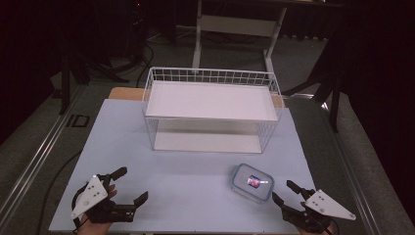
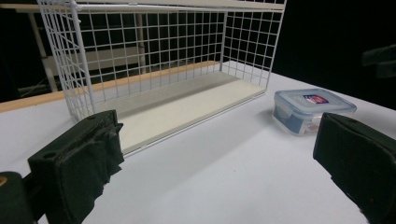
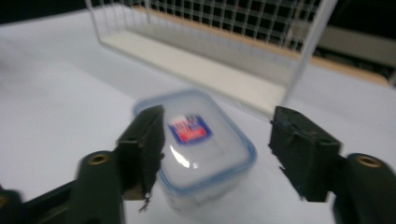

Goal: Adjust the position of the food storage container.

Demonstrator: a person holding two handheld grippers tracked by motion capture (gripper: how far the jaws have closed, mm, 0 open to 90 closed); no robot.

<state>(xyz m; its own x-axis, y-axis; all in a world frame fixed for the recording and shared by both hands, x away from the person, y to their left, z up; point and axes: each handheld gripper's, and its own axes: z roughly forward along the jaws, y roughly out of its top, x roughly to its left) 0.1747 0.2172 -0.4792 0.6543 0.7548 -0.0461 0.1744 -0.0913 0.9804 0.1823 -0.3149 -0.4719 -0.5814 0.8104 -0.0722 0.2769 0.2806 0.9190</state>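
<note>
A small clear plastic box with a blue-rimmed lid and a red-and-blue label (image 1: pixel 252 182) (image 2: pixel 312 109) (image 3: pixel 201 149) sits on the table at the front right. My right gripper (image 1: pixel 286 192) (image 3: pixel 217 149) is open just behind it, jaws spread wider than the box, which lies a little ahead of them, untouched. At the front left, my left gripper (image 1: pixel 131 186) (image 2: pixel 219 163) is open and holds nothing. It points toward the white wire shelf rack (image 1: pixel 211 108) (image 2: pixel 154 60) (image 3: pixel 215 51) at the middle of the table.
The rack has a white lower board (image 1: pixel 205 142) and a white top board (image 1: pixel 210 100), open at the front. The pale blue table top (image 1: pixel 186 171) lies between the grippers and the rack. A desk frame (image 1: pixel 235 29) stands on the floor beyond.
</note>
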